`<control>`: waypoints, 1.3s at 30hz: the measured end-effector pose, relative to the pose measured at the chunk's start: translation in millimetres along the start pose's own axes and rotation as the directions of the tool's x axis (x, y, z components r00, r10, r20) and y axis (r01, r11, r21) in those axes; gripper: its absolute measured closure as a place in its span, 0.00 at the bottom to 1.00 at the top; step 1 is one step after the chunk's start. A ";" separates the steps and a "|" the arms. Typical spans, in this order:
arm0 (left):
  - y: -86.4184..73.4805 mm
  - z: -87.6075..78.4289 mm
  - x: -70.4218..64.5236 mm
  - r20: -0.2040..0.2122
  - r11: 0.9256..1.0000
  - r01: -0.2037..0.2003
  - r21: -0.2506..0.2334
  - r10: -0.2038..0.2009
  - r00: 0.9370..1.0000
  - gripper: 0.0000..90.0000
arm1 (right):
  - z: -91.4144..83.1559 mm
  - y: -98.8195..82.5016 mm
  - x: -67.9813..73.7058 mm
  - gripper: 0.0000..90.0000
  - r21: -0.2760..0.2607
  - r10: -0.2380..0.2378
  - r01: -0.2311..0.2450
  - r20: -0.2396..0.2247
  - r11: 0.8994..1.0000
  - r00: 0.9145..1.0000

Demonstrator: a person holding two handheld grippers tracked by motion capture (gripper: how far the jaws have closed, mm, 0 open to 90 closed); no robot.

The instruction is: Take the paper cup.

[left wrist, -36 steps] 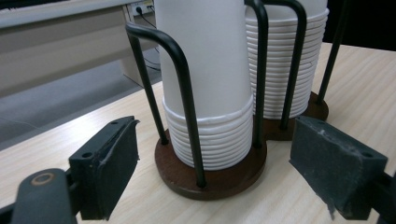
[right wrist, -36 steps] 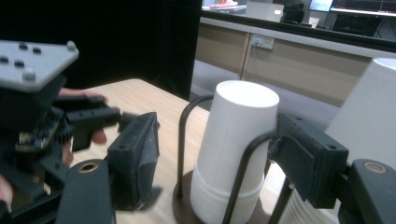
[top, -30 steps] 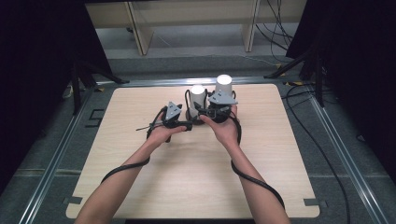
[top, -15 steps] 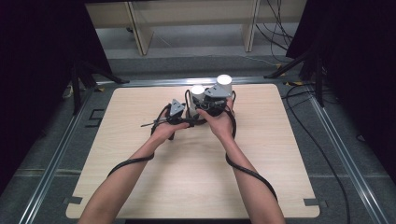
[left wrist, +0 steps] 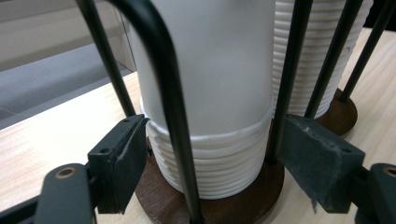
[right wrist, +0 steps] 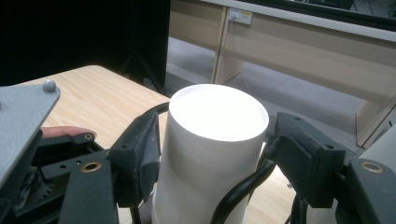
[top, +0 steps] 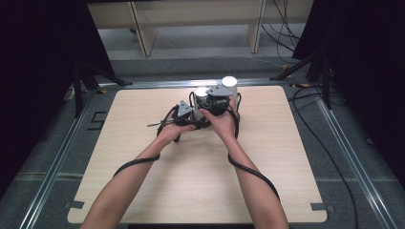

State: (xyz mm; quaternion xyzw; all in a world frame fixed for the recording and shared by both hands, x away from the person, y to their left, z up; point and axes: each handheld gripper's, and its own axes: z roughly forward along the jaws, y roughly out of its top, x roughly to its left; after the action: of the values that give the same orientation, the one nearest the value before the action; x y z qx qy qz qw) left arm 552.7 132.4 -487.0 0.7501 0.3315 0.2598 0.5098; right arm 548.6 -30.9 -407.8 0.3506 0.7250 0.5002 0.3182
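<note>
A tall stack of white paper cups (left wrist: 210, 70) stands upside down in a black wire holder on a round wooden base (left wrist: 159, 196). My left gripper (left wrist: 212, 135) sits low at that base. Its jaws have just been closing, and the pads now touch the stack and a rod (left wrist: 280, 93). My right gripper (right wrist: 215, 135) is at the top of the same stack, shut on the top cup (right wrist: 217, 112). In the high view both grippers, left (top: 188, 117) and right (top: 210, 101), meet at the near stack (top: 202, 91).
A second cup stack (top: 229, 82) in its own holder stands just behind and to the right, seen also as the ribbed stack (left wrist: 322, 56). The wooden table (top: 191, 181) reaches toward me. Cables trail from both grippers. Benches and cords lie beyond the far edge.
My right gripper has shifted left, closer to the left one, over the near stack. The left hand has stayed in place.
</note>
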 end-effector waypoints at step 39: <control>-3.8 6.5 4.0 0.003 0.999 0.033 0.032 -0.033 0.999 0.28 | 13.7 2.4 4.3 0.40 -0.010 0.041 -0.041 0.027 0.999 0.999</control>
State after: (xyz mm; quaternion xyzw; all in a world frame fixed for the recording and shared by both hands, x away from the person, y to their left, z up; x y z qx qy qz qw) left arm 559.1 132.7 -492.7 0.7530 0.3470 0.2450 0.5025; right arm 557.8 -19.8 -410.0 0.3707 0.7110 0.5050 0.3194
